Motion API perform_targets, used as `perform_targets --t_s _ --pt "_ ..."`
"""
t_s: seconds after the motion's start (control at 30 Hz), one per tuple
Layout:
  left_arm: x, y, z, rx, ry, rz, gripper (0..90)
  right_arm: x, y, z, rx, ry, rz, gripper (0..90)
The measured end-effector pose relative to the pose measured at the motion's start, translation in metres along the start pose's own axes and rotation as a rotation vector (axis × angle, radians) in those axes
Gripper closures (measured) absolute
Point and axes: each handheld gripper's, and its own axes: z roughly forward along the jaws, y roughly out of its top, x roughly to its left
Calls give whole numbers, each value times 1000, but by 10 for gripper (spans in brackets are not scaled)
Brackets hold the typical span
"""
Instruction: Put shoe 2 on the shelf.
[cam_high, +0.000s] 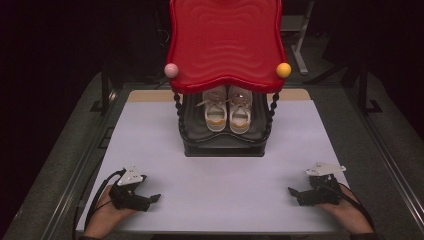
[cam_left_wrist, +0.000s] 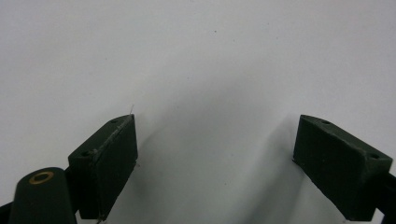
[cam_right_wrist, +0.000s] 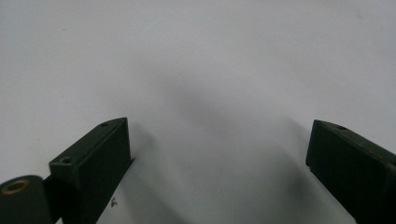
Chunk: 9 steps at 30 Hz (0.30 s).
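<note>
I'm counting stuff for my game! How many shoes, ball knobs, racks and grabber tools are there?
Shoes: 2, left shoe and right shoe
Ball knobs: 2, pink ball and yellow ball
Racks: 1, red-topped rack
Grabber tools: 2, left gripper and right gripper
Total: 7

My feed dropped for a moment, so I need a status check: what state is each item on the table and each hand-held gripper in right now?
Left hand-held gripper: open, empty, resting low at the table's near left.
Right hand-held gripper: open, empty, resting low at the near right.
Pair of shoes: side by side on the lower black shelf, toes toward the person, laced.
Red top shelf: upright, bare.
Table: white surface.
</note>
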Motion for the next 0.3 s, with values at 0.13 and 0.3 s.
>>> perform_targets --t_s 0.13,0.3 --pt "1 -3 0 -25 -6 3 130 -4 -5 1 -20 23 39 50" --pt "1 -4 0 -29 -3 4 130 -4 -5 1 -23 23 39 50"
